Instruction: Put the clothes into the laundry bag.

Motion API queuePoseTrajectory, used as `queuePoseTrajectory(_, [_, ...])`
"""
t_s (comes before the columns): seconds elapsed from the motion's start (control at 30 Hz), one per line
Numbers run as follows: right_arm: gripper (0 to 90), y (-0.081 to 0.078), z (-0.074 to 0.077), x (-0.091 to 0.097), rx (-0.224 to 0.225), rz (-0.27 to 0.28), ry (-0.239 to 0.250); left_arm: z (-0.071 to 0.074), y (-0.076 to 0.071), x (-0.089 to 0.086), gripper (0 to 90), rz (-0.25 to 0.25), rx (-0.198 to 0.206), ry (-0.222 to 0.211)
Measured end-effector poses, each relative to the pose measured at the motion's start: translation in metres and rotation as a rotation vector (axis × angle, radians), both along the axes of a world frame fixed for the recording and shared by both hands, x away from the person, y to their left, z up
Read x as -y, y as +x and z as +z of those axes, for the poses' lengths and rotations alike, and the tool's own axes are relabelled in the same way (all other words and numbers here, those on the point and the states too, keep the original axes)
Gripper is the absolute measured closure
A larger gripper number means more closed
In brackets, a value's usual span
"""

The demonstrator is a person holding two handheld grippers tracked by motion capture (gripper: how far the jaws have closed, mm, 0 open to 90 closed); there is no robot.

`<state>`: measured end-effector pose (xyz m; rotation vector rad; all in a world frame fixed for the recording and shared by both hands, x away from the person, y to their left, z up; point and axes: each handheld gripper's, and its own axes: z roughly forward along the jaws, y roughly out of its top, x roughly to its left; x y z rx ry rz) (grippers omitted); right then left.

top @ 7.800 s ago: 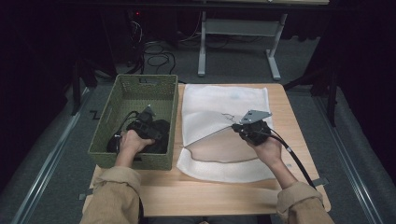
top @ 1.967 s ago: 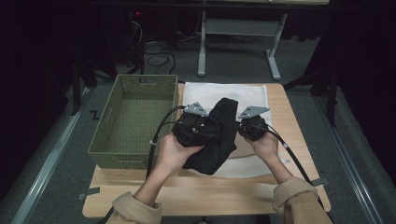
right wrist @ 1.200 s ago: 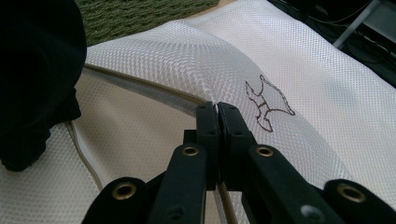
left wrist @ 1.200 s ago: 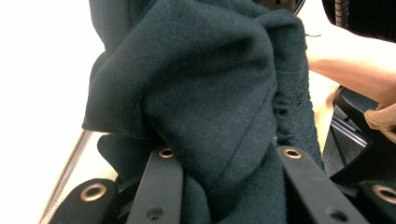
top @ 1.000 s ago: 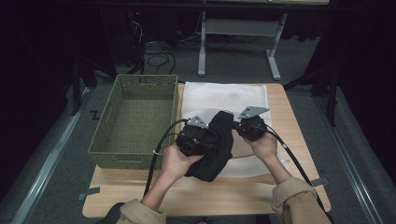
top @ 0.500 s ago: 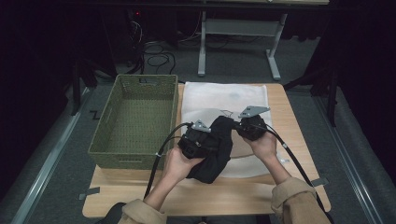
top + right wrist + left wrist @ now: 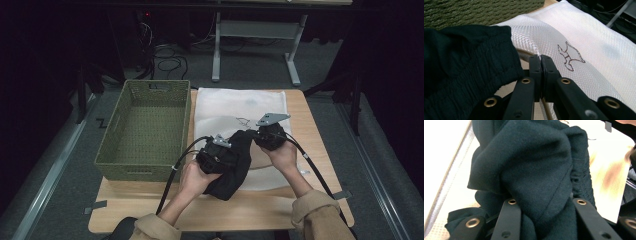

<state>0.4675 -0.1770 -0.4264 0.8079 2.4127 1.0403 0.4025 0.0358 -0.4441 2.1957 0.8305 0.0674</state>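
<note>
Soft, light, limp: black knit garment (image 7: 234,167), bunched and drooping from the left gripper (image 7: 216,156), sure to sag, fold and drag wherever unsupported; not fragile, not slippery, ribbed knit giving plenty of bite; best taken by a thick fold or along the elastic-looking gathered hem (image 7: 486,72), never by a single loose layer that would stretch and slip out. Left gripper closed on the garment (image 7: 534,177), jaws partway apart with a wad of cloth pressed between them; right gripper (image 7: 267,136) pinched fully together on the edge of the white mesh laundry bag (image 7: 574,37), lifting that edge to form a mouth just beside the garment. Garment hanging over the near part of the mesh bag (image 7: 235,107), low end touching the counter (image 7: 260,212) near its front edge, well right of the green woven basket (image 7: 145,130). Mesh bag just as floppy: thin, light, likely to collapse shut if the held edge drops. Probably the bag's mouth to be fed next, so bulk to be pushed in low and deep, beneath the lifted edge. Open room on the counter in front of the bag and along the bag's far half; basket wall close on the bag's left, counter's front edge close below the garment, cables (image 7: 175,170) trailing near the basket's front corner worth keeping clear of the cloth.
</note>
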Motion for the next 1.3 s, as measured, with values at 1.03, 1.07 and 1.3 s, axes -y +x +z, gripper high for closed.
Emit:
queuePoseTrajectory(1.03, [89.2, -0.002, 0.003, 0.001, 0.004, 0.009, 0.012, -0.032, 0.012, 0.018, 72.0, 0.015, -0.028, 0.01])
queuePoseTrajectory(1.07, [89.3, -0.002, 0.003, 0.001, 0.005, 0.009, 0.012, -0.032, 0.013, 0.019, 72.0, 0.017, -0.03, 0.012])
queuePoseTrajectory(1.3, [89.2, -0.003, 0.005, 0.002, 0.011, 0.012, 0.013, -0.037, 0.024, 0.022, 71.8, 0.04, -0.078, 0.002])
